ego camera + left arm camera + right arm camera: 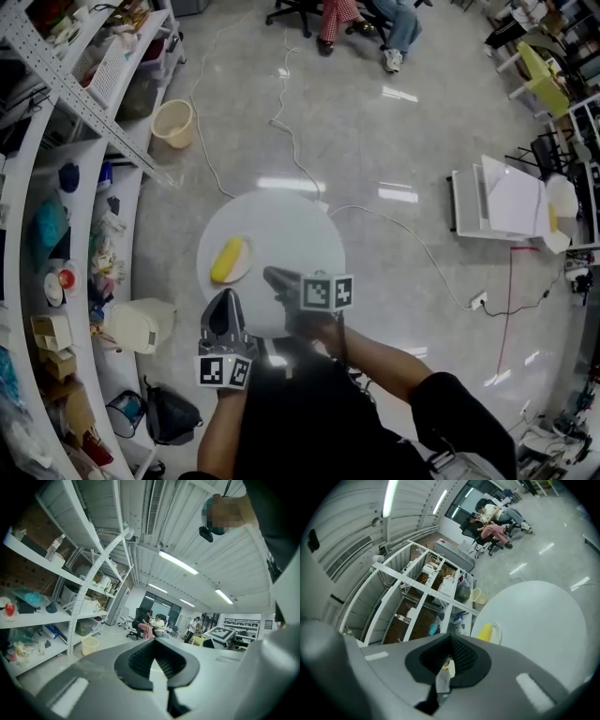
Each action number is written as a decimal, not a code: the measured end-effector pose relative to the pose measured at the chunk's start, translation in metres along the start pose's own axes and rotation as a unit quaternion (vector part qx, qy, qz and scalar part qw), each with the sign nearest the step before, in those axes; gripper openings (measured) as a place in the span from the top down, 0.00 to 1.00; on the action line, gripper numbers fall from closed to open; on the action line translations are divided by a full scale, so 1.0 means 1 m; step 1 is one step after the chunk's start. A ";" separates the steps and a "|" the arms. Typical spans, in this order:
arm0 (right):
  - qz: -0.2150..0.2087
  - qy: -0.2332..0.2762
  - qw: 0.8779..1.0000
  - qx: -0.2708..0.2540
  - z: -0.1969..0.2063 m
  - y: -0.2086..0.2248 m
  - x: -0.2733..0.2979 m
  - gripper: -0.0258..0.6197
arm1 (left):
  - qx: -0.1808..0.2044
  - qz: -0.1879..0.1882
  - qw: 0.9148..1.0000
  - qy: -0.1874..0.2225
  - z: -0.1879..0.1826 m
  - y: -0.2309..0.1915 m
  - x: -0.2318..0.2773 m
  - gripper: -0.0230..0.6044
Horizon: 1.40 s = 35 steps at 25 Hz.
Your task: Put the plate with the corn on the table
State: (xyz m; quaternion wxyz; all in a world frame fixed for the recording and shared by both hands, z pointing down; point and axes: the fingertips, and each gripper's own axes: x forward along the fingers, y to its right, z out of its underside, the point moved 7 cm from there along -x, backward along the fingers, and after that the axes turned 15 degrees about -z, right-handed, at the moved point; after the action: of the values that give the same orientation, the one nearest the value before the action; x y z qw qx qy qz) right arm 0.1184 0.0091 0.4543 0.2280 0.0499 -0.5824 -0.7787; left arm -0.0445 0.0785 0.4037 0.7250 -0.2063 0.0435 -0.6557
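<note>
task status: looks basically done to me. The plate (pixel 243 270) with the corn (pixel 228 259) on it sits flat on the round white counter (pixel 292 223)

where exactly: left part of the counter top, fairly close to the rim on the side facing the shelves (pixel 56 178). It's not hanging over, as far as I can tell

left gripper (pixel 225 298): jaws closed up with nothing in them, sitting at the near edge of the counter, clear of the plate

right gripper (pixel 272 276): jaws pressed together too, and empty. It's above the near part of the counter with the tip near the plate but not touching it

risk 1, bumping the plate: the right gripper's tip is the closest thing to it. A careless sideways swing could shove the plate toward that nearby rim and off onto the floor (pixel 394 141)

risk 2, corn rolling: the cob is round and just lies loose on a shallow plate. I reckon any knock to the plate or counter could send it rolling off, even if the plate stays put

risk 3, the counter itself: it looks like a small round top. Leaning on it or catching the near edge with either gripper might rock it, though I can't see the base from here, so that's a guess

what I'd do: leave the plate alone and keep both grippers away from it
</note>
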 end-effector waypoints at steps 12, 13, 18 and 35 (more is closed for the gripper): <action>0.014 0.053 0.980 -0.191 -0.009 -0.080 -0.040 0.95 | 0.005 0.017 1.000 0.018 -0.034 0.015 -0.027 0.96; 0.020 0.055 0.977 -0.203 -0.007 -0.084 -0.039 0.95 | 0.004 0.018 1.000 0.018 -0.039 0.012 -0.028 0.96; 0.042 0.080 0.967 -0.239 0.001 -0.103 -0.042 0.95 | 0.011 0.039 0.999 0.034 -0.066 0.003 -0.034 0.96; 0.073 0.164 0.945 -0.274 0.043 -0.156 -0.057 0.95 | 0.014 0.108 0.992 0.058 -0.098 -0.016 -0.061 0.96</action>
State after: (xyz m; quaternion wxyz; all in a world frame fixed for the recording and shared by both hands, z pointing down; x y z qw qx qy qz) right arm 0.1077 0.1045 0.3122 0.3817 0.0698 -0.3027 -0.8705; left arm -0.1000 0.1128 0.3074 0.7905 -0.1520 0.0986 -0.5851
